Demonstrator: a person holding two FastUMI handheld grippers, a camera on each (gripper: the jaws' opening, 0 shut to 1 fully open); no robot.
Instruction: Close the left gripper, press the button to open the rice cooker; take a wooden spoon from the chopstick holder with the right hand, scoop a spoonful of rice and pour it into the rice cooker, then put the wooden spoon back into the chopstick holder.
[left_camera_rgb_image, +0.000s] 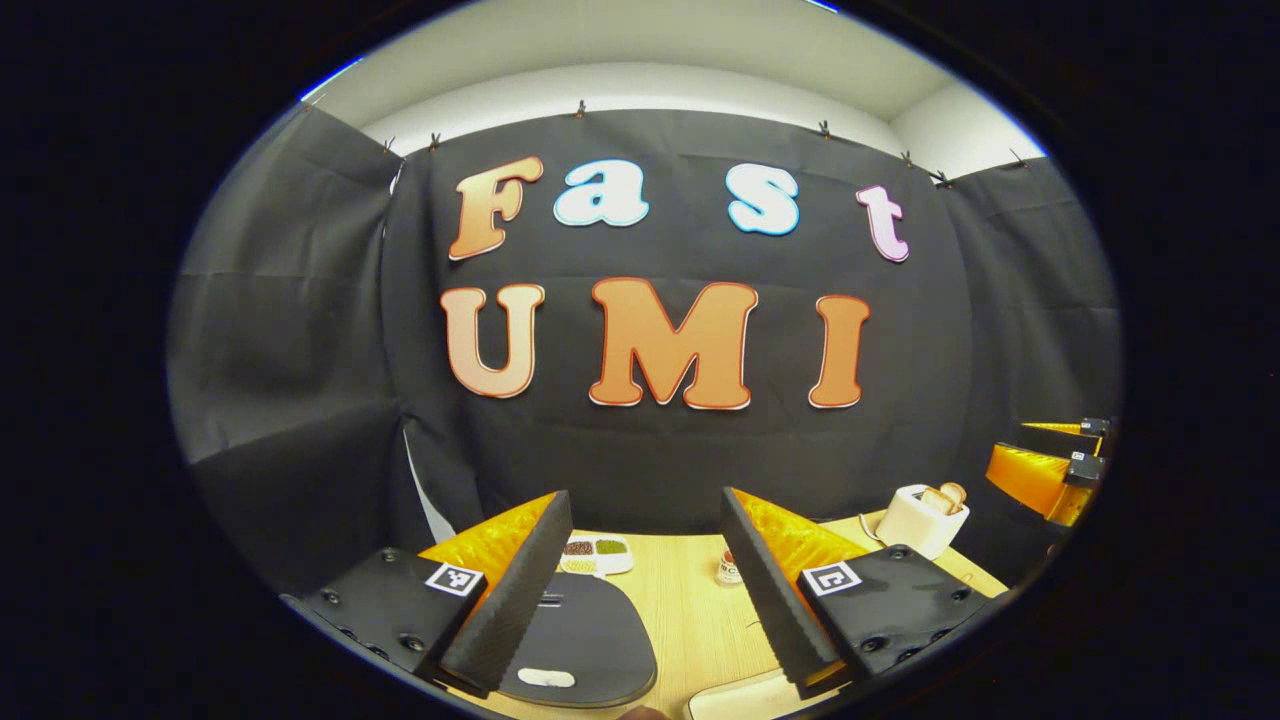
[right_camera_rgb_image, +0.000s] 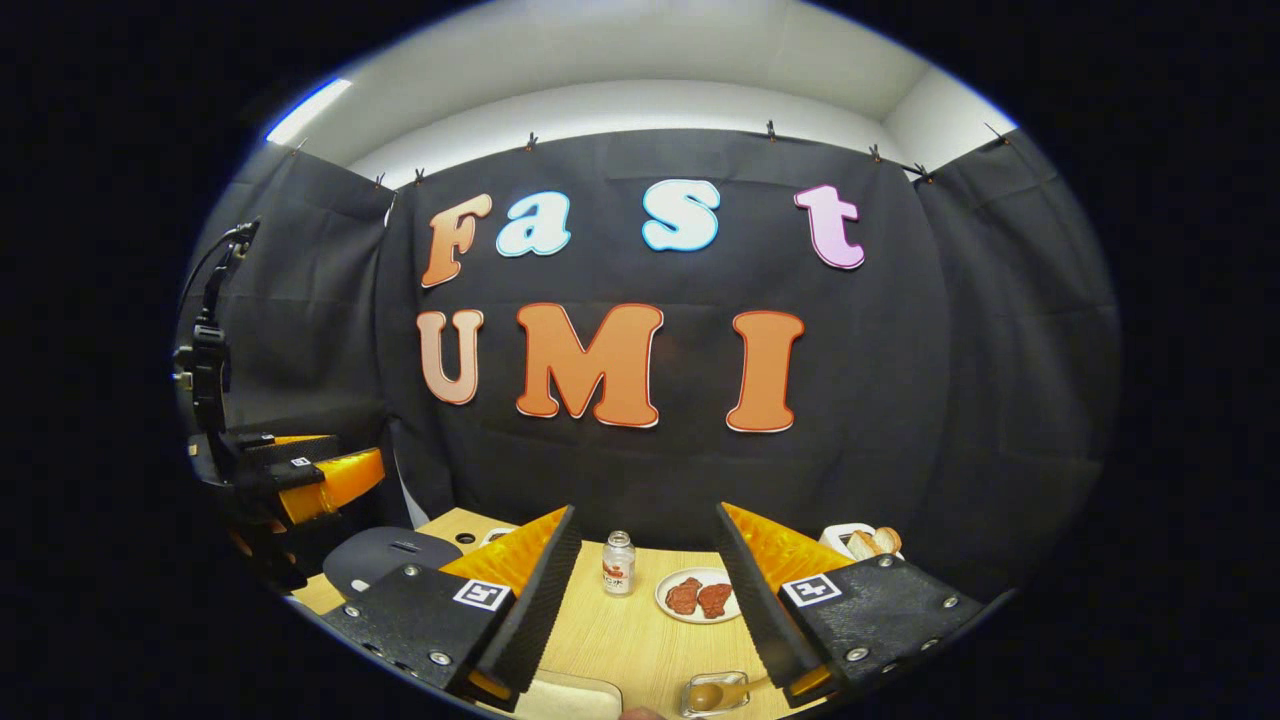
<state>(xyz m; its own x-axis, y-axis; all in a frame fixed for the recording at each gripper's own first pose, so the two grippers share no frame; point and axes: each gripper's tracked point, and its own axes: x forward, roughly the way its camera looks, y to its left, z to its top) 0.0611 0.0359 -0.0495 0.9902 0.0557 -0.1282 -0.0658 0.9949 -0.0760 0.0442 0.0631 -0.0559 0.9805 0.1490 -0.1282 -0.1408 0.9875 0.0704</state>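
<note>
Left gripper (left_camera_rgb_image: 645, 590) spread wide, holding nothing, hovering above the dark rice cooker lid (left_camera_rgb_image: 585, 640) with its pale button (left_camera_rgb_image: 546, 678) near the front edge. Best to shut the fingers first, then press straight down on that button. Right gripper (right_camera_rgb_image: 640, 600) likewise wide open and empty; wooden spoon (right_camera_rgb_image: 712, 694) in a small clear holder just below. Beyond on the desk (right_camera_rgb_image: 620, 640): small bottle (right_camera_rgb_image: 619, 563), plate of meat (right_camera_rgb_image: 699, 596), toaster (left_camera_rgb_image: 922, 516), divided grain dish (left_camera_rgb_image: 596, 553). Nothing blocking the button.
</note>
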